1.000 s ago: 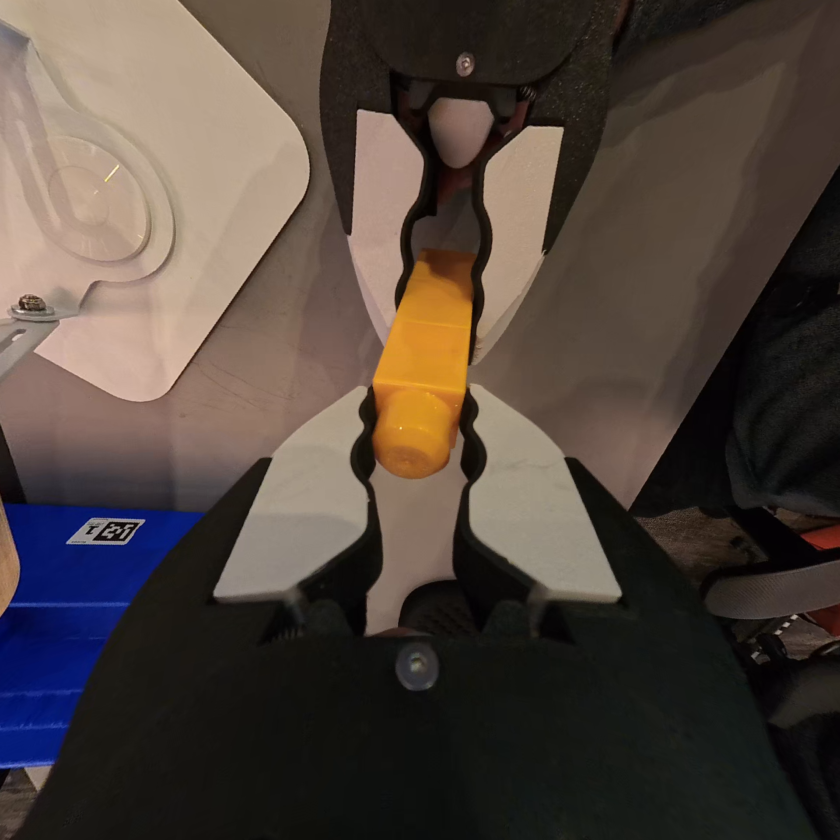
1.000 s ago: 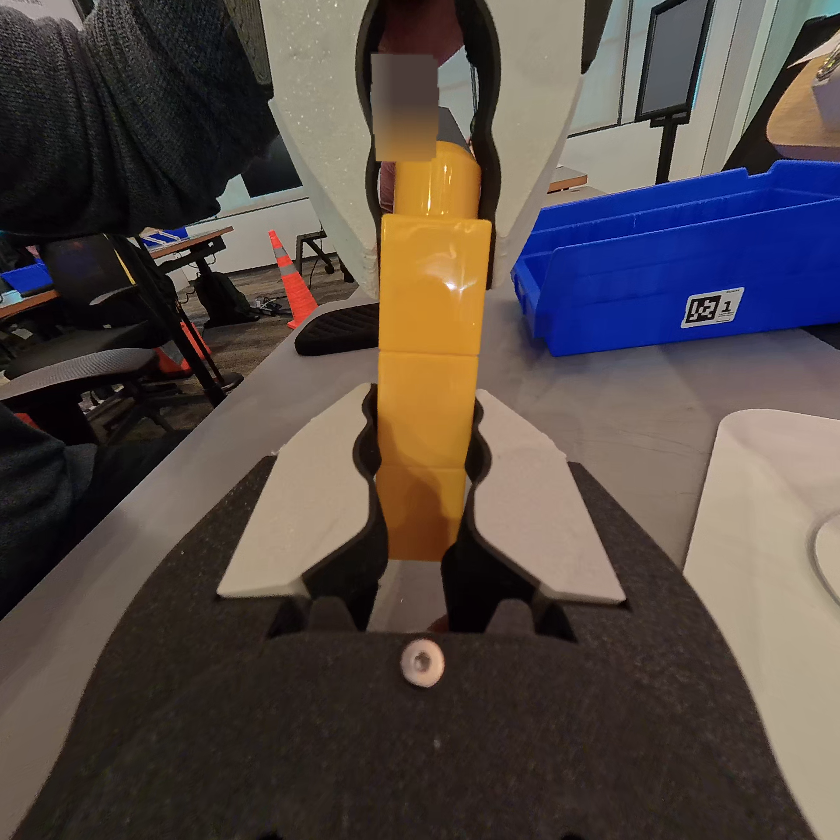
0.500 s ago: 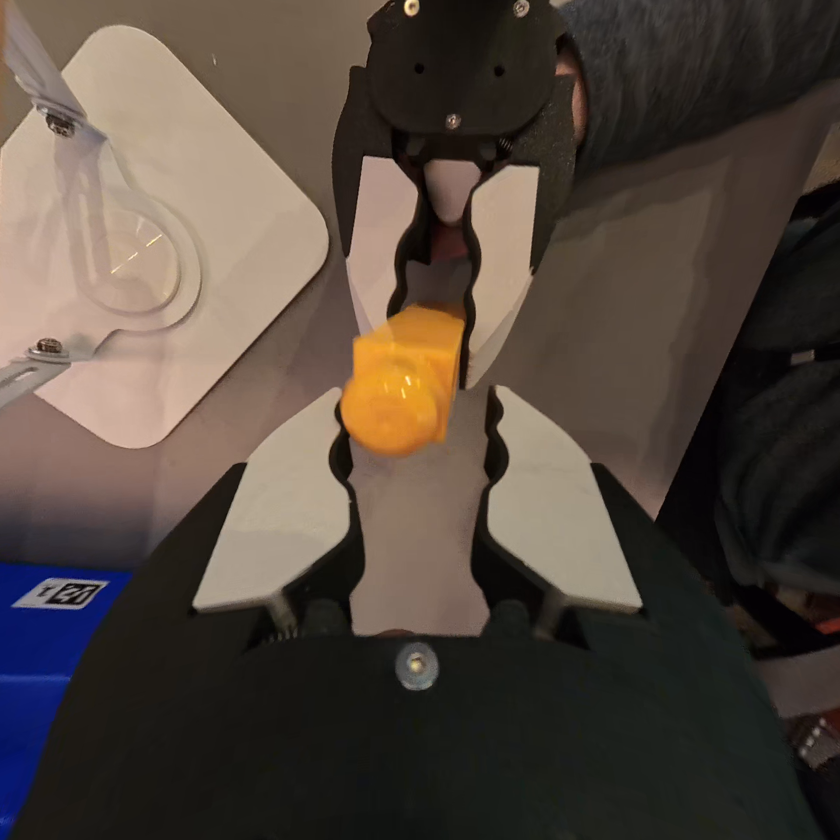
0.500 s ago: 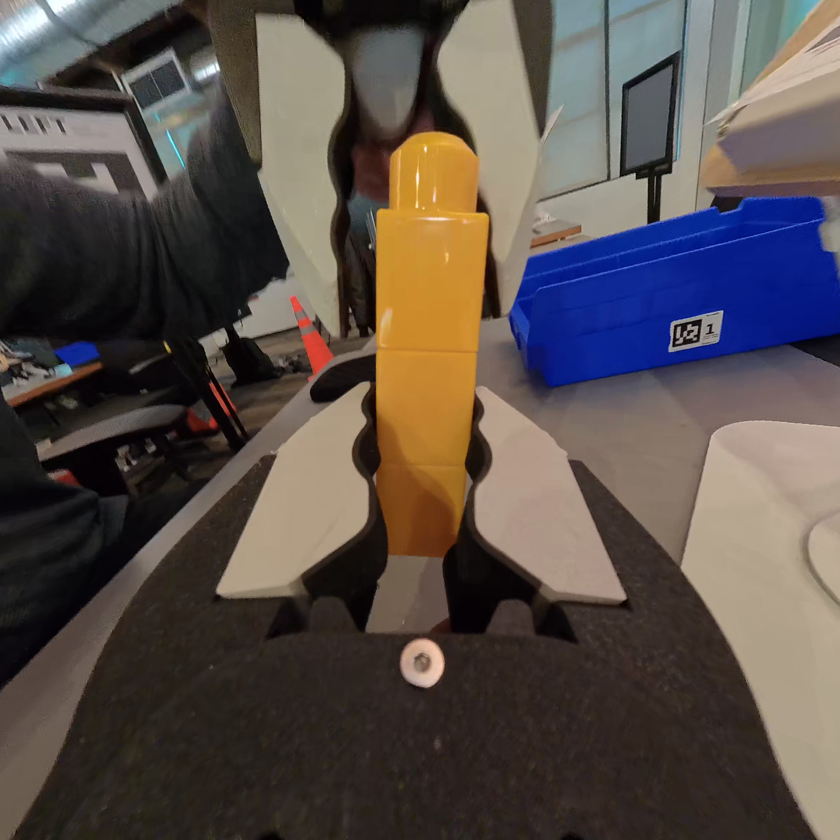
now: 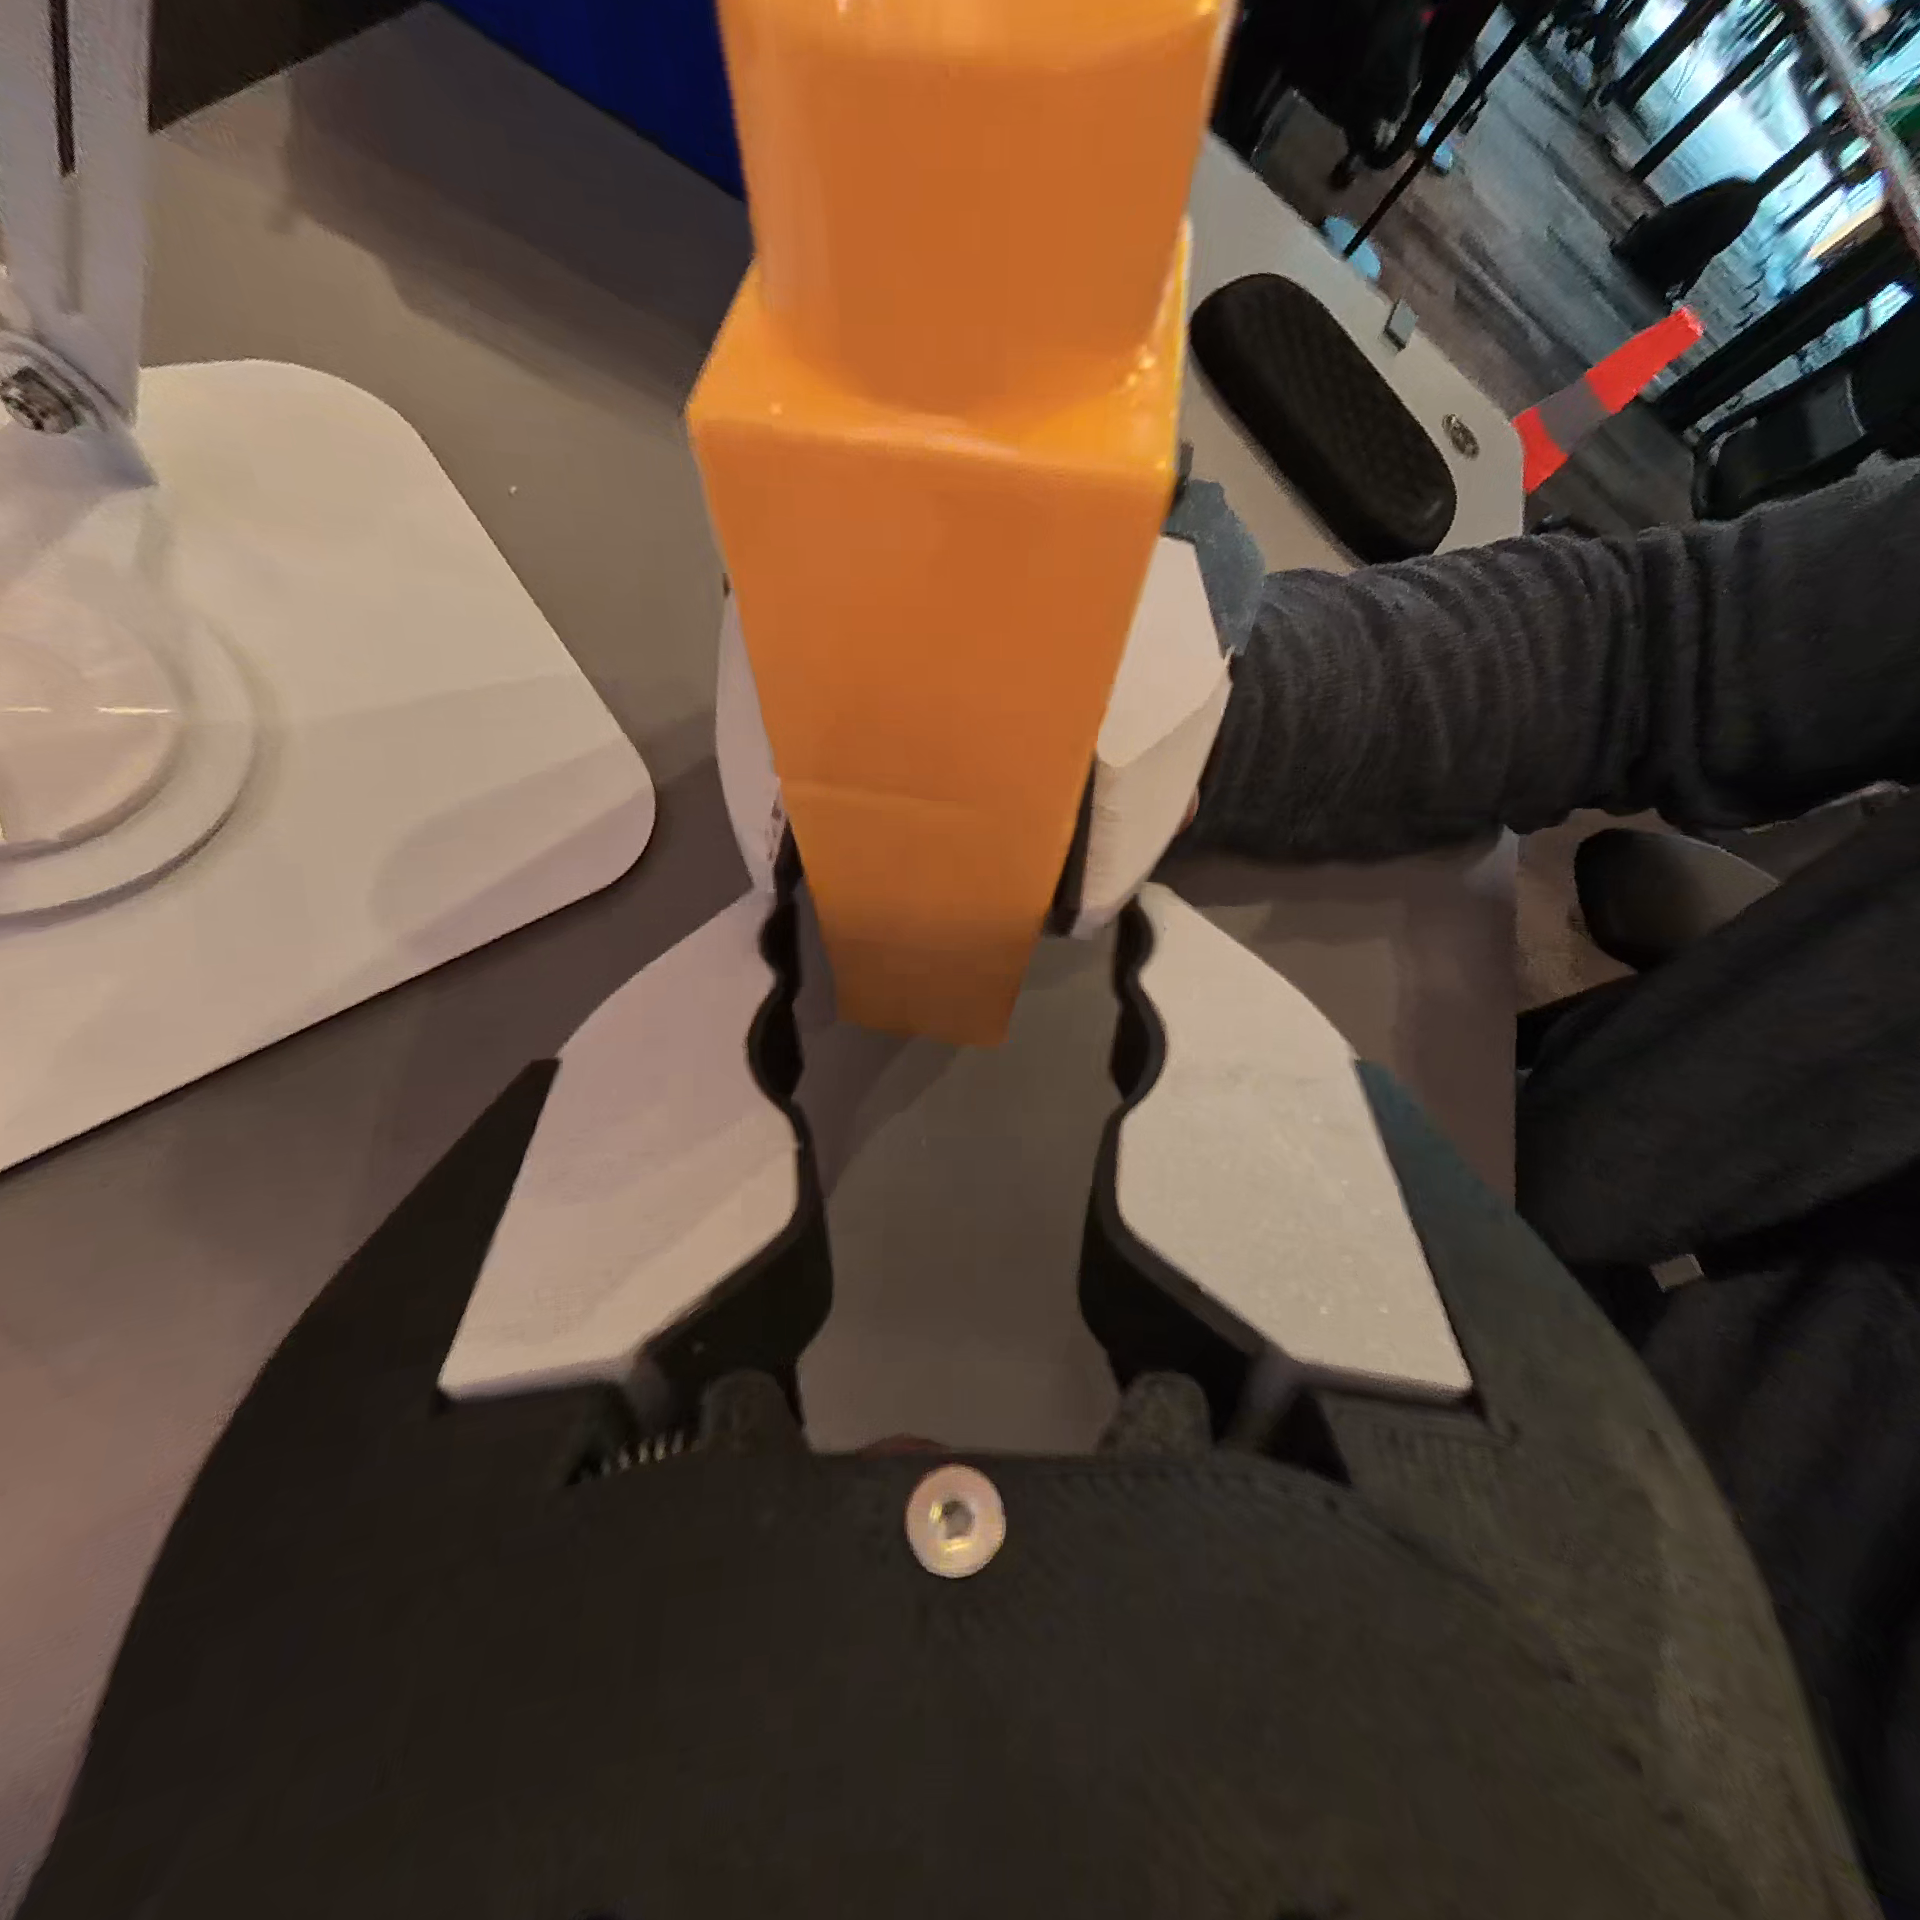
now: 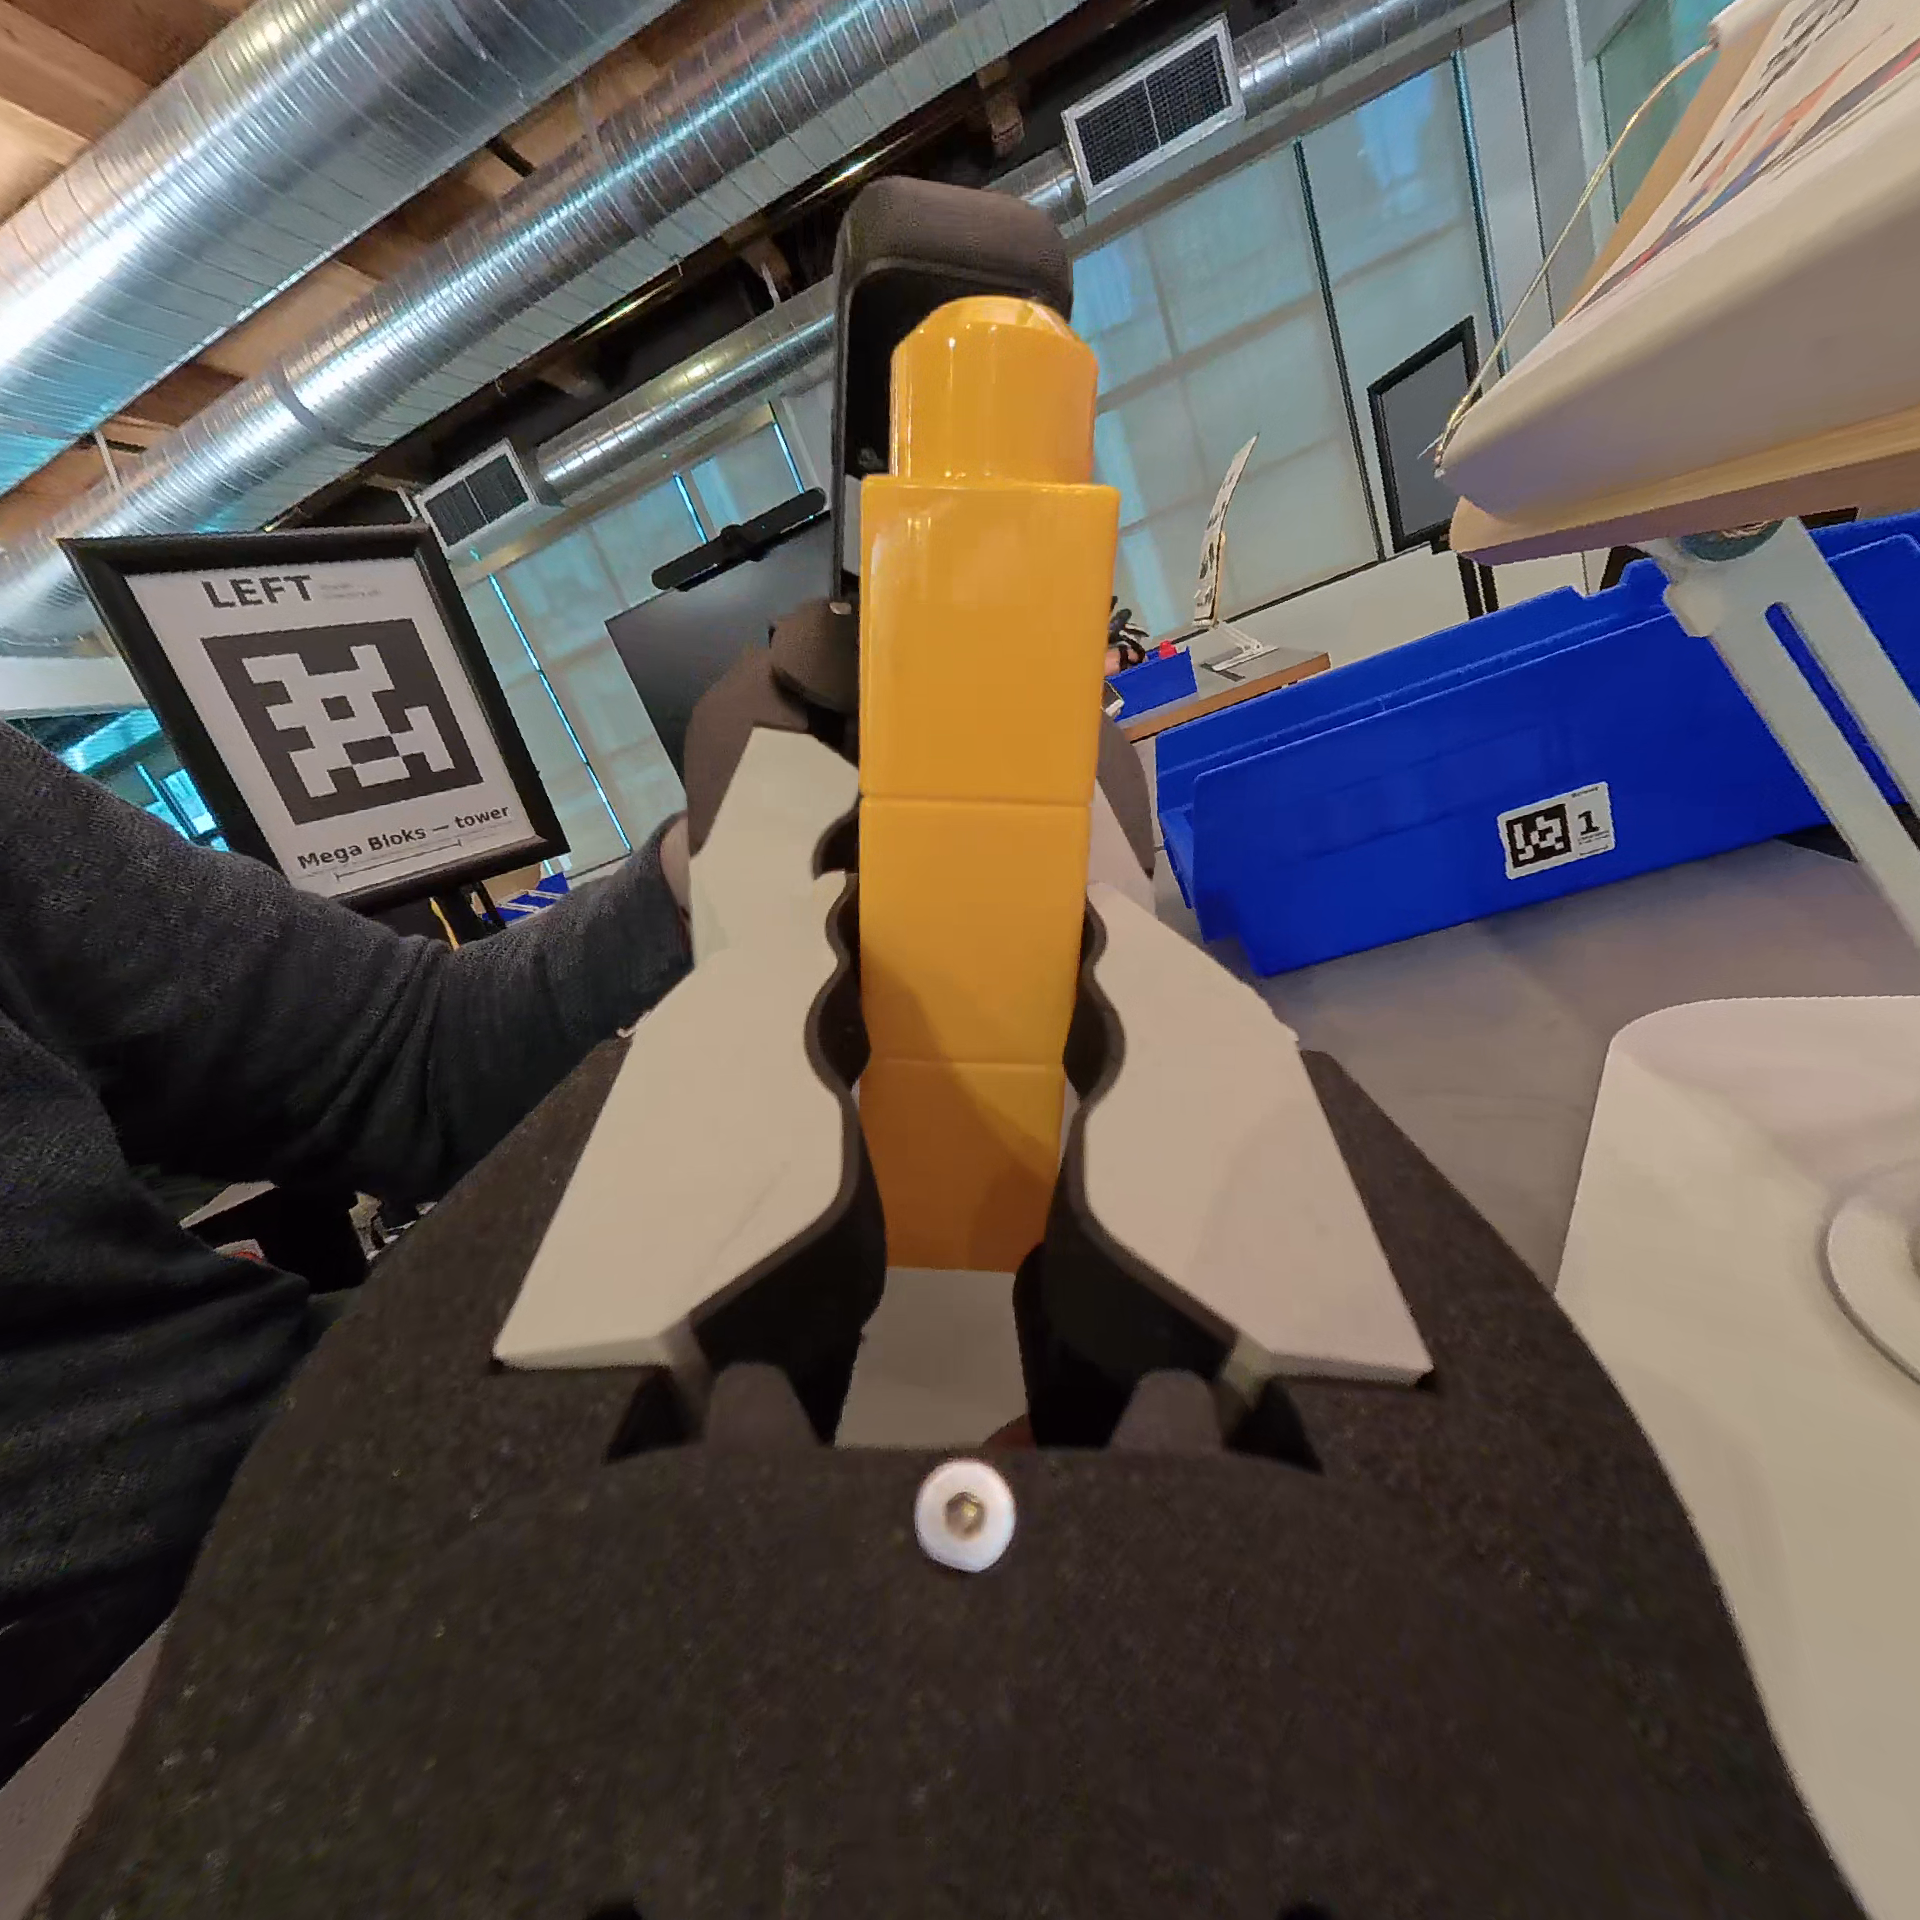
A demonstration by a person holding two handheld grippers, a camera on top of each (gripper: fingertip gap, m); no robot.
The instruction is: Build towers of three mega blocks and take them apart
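**Yellow three-block tower clamped in right hand-held gripper; left hand-held gripper spread**

The right wrist view shows the full tower [image 6: 977,862] of three yellow blocks, stud uppermost, against ceiling ducts, a framed marker sign [image 6: 312,717] and a blue bin [image 6: 1455,790]. The left wrist view shows the tower [image 5: 935,582] from close range, its top cropped. Only this view shows the grey counter [image 5: 395,239] beneath, a white base plate [image 5: 343,665] and a dark sleeve [image 5: 1507,665].

The right hand-held gripper [image 6: 966,1060] is closed on the tower's lower two blocks, both fingers touching the sides. The left hand-held gripper [image 5: 951,997] has its fingers apart; the tower's lower end sits between the fingertips. Contact there cannot be determined.
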